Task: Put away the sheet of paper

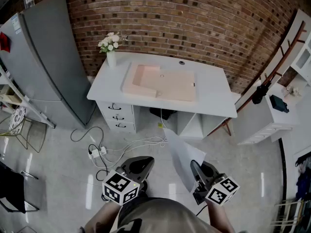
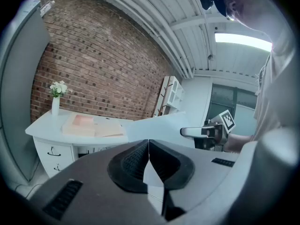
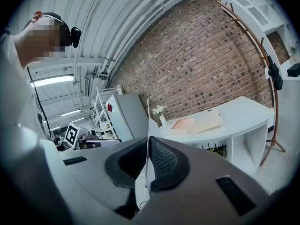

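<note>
Red brick wall (image 1: 194, 28) runs across the top of the head view, with a tall grey refrigerator (image 1: 53, 67) at upper left. The white surface (image 1: 214, 91) with drawers sits against the wall at upper centre and carries a pale pink flat box (image 1: 160, 81) near its middle. The white sheet of paper (image 1: 183, 159) is off the surface, in the air at lower centre-right over the glossy floor and well apart from the box. The right gripper (image 1: 196, 166) is at lower right, fingers clamped on the sheet's lower edge; its own view shows the paper edge-on, pinched between the pads and standing up from them. The left gripper (image 1: 144, 161) is at lower centre-left, just beside the sheet and not touching it, fingers pressed together with nothing between them. A white vase of white flowers (image 1: 111, 50) stands upright at the left end of the surface. A white power strip (image 1: 96, 153) with cables lies on the floor below the drawers.
</note>
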Demonstrator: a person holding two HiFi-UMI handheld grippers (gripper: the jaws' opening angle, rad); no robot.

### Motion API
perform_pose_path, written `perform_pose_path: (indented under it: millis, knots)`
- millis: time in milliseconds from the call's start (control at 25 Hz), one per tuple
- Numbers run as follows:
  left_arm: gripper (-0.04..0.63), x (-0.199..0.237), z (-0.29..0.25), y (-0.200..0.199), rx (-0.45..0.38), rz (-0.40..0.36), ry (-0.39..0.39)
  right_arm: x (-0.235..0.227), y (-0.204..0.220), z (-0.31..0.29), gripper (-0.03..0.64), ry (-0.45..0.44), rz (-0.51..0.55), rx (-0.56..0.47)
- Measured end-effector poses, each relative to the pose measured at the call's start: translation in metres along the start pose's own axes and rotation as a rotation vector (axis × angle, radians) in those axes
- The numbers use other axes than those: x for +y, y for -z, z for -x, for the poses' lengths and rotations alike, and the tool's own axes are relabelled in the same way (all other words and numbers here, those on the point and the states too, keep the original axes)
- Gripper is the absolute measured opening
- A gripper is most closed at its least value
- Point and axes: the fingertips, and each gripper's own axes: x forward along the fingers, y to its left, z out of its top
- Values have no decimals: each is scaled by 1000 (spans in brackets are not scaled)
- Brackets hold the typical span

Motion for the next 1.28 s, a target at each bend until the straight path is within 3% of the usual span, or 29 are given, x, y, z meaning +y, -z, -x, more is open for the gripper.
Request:
perform_pose_path:
  millis: [280, 480, 680, 960, 1280]
  knots:
    - [17, 53, 18, 6, 24, 46, -21, 20, 4, -56, 23, -15, 33, 39]
    - [17, 73, 20, 1, 11, 51, -9, 23, -1, -78, 23, -3, 51, 47]
    - [17, 93, 15, 5, 49, 60, -10, 27, -7, -91, 23, 31, 100, 36]
    - [18, 99, -3, 2, 68, 54, 28, 5, -12, -98, 23, 95, 105, 53]
    - [17, 124, -16, -3, 85, 60, -30, -27, -16, -133, 23, 81, 63, 82]
